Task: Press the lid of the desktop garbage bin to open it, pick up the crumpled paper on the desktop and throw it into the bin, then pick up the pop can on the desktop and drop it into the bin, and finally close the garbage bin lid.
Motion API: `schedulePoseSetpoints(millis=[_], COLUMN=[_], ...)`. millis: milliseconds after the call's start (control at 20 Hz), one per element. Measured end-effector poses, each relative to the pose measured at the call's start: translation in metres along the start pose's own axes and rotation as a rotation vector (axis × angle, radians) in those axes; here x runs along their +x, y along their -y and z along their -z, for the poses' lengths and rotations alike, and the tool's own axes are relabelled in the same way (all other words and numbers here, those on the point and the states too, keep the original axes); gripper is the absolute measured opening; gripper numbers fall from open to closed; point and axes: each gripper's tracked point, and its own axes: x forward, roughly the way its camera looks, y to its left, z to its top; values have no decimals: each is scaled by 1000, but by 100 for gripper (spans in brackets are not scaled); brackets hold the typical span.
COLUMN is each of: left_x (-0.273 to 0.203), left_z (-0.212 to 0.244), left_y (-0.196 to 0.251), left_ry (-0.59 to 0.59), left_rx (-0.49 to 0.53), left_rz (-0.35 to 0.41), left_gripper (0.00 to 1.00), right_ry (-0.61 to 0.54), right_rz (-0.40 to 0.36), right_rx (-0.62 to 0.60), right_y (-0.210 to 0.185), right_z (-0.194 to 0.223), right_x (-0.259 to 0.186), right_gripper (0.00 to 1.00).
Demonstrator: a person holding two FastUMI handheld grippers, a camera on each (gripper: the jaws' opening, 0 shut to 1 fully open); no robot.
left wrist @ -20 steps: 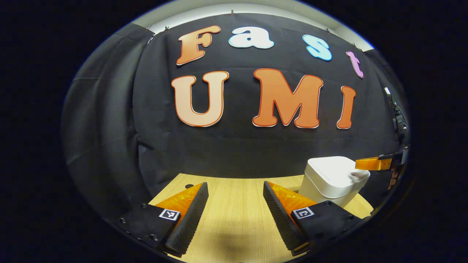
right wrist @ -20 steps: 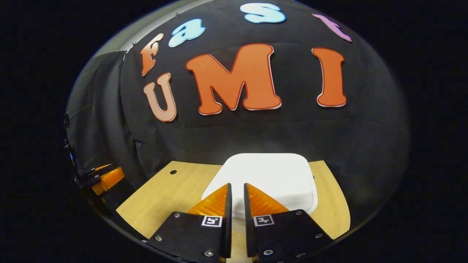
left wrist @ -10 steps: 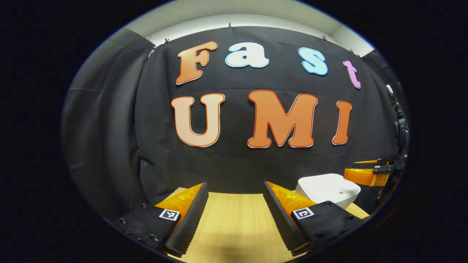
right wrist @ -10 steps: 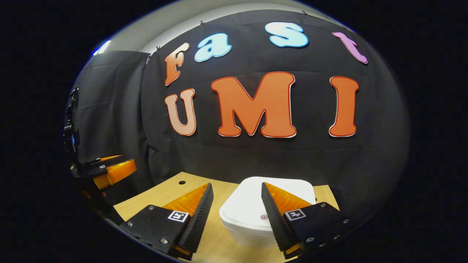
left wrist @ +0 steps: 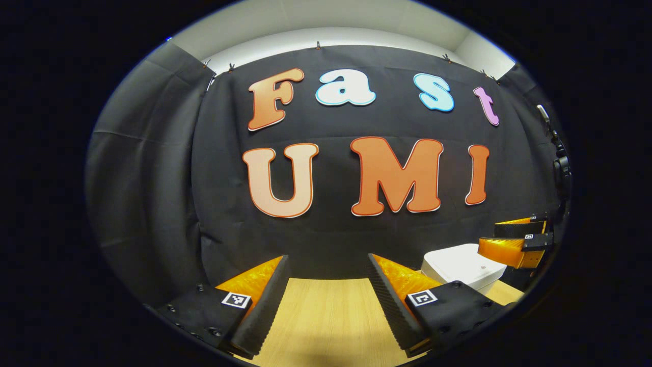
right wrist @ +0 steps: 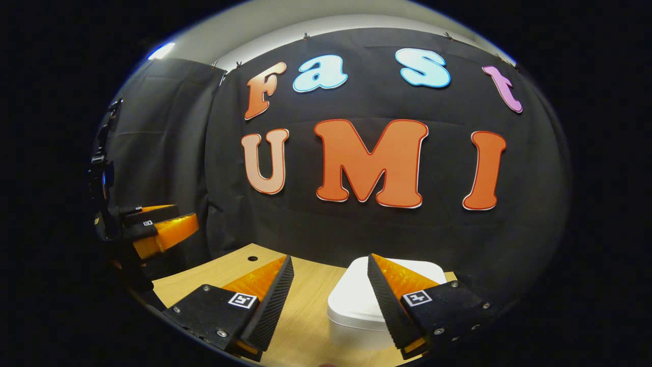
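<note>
**A:** Quick check, where do your jaws stand?

**B:** Both sets released. On your left gripper [left wrist: 327, 256] the jaws are spread wide with nothing btwn them, just bare bench [left wrist: 326, 316] below. On your right gripper [right wrist: 330, 256] they're wide apart too, gripping nothing.

**A:** And the bin?

**B:** The bin [right wrist: 356, 334] is just ahead of your right jaws, a bit to their right, partly behind the right-hand finger. From the left gripper view it's off to the right of those jaws and farther out, w/ your right gripper next to it. The lid [right wrist: 354, 293] lies flat and shut. Behind it is only the wall [right wrist: 356, 229].

**A:** So which step is this?

**B:** Can't pin it down. A shut lid w/ free jaws fits two stages: lid about to be pressed open, or lid pushed back down w/ the crumpled paper and pop can already inside. The lid hides the inside, so no verdict on those two.

**A:** Next move, then?

**B:** I won't call one. If a lid press is due, your right gripper is the handy one: bring it over the lid and push straight down on top, w/o shoving the bin across the bench.
</note>
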Motion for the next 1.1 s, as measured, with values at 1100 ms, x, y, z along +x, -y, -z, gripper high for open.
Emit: schedulePoseSetpoints(millis=[1100], left_x=[17], left_z=[27], left_y=[-47], left_ry=[-23], left_rx=[11], left_rz=[43], left_gripper=[96], right_ry=[-37], right_rz=[80], right_rx=[16], right_y=[-52], right_z=[15], right_x=[25], right_gripper=[89])
